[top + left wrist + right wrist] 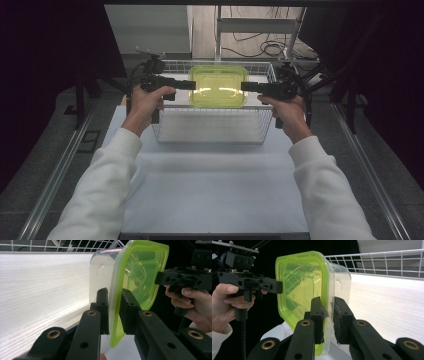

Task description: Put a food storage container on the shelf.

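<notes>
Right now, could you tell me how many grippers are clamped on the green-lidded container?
2. The left gripper pinches the rim of the green-lidded container at its left end; the right gripper pinches its right end, above the wire basket.

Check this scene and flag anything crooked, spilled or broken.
Nothing stands out. The lidded box hangs level above the wire basket, its green rim pinched by the left tool and right tool. No spill or crack shows.
</notes>
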`<state>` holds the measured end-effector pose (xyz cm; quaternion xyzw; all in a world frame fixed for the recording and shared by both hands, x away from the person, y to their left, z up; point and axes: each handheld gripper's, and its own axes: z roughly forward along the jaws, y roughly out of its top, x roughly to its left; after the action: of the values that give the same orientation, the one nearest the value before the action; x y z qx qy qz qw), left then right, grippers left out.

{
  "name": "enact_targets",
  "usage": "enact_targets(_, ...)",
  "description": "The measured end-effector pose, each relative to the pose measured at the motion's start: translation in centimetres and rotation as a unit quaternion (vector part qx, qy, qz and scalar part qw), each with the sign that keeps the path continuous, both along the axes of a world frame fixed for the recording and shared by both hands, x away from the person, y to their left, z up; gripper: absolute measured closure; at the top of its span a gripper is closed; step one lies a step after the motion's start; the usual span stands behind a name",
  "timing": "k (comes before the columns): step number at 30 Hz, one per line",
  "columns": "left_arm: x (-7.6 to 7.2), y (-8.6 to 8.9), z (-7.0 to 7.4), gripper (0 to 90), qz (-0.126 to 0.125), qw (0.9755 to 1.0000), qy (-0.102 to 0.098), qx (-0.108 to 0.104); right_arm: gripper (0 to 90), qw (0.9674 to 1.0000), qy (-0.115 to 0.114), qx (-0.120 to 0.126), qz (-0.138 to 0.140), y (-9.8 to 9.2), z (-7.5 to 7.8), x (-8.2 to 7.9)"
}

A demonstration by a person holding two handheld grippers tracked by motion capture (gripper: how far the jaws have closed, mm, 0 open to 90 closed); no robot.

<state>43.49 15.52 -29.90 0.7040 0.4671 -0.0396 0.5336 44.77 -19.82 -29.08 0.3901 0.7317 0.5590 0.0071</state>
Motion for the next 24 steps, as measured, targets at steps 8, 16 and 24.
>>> enact_targets(8, 2.2, 0.3, -0.6, 79.6, 0.015, 0.9996, 0.025, 0.001, 78.5, 0.9997, 0.023, 0.002, -0.008, 0.6, -0.5, 2.2)
enact_targets(16, 3.9, 0.4, -1.9, 79.5, 0.024, 0.9984, 0.050, 0.003, 78.7, 0.9977, 0.065, -0.001, -0.023, 1.0, -1.9, 4.2)
enact_targets(24, 5.3, 0.8, -2.6, 79.0, 0.053, 0.9944, 0.082, -0.039, 76.0, 0.9942, 0.096, -0.004, -0.048, 1.7, -2.2, 5.8)
